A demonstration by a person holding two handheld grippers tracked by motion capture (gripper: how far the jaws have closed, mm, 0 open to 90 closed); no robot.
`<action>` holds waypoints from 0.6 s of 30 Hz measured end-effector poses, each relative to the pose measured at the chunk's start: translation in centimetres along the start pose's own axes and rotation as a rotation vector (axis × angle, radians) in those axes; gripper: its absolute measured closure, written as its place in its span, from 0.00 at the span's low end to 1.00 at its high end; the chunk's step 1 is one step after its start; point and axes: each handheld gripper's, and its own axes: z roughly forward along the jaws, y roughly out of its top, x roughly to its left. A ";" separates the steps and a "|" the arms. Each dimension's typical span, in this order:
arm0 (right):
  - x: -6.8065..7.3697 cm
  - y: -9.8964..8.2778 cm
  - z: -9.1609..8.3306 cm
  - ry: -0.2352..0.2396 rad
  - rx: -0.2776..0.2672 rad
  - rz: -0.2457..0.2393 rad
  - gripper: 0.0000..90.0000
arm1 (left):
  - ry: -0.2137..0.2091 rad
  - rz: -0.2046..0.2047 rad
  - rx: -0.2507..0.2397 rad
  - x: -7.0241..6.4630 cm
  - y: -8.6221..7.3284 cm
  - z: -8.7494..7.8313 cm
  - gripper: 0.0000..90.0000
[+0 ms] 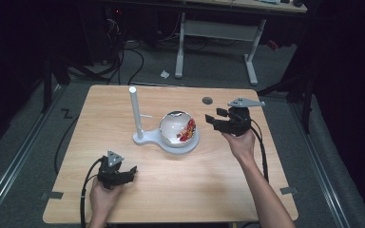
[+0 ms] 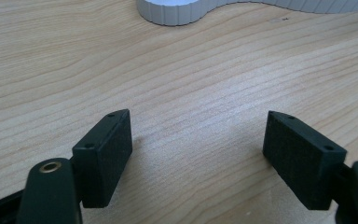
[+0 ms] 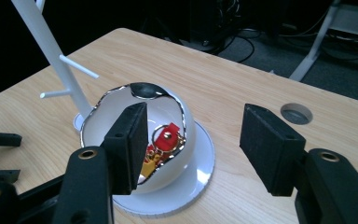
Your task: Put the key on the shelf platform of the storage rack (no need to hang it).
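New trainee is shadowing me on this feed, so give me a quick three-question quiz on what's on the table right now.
1. True or false: the left gripper holds something between its jaws.
2. What does the white bowl sit on: A) bare table, B) the white stand's round base, C) a tray?
3. Fill in: the small items inside the bowl are red and ____.

Key:
1. False; its jaws stand open over bare table.
2. B, the round base beside the upright post.
3. Gold; see the items.
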 end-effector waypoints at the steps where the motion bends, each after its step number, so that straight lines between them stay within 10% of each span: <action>1: -0.1 -0.1 -0.2 -0.002 -0.003 0.001 0.47 | 0.000 -0.001 -0.001 0.0 0.0 0.0 0.27; 18: -1.6 -1.6 -4.1 -0.027 -0.034 0.047 0.47 | 0.000 0.000 0.000 0.0 0.0 0.0 0.27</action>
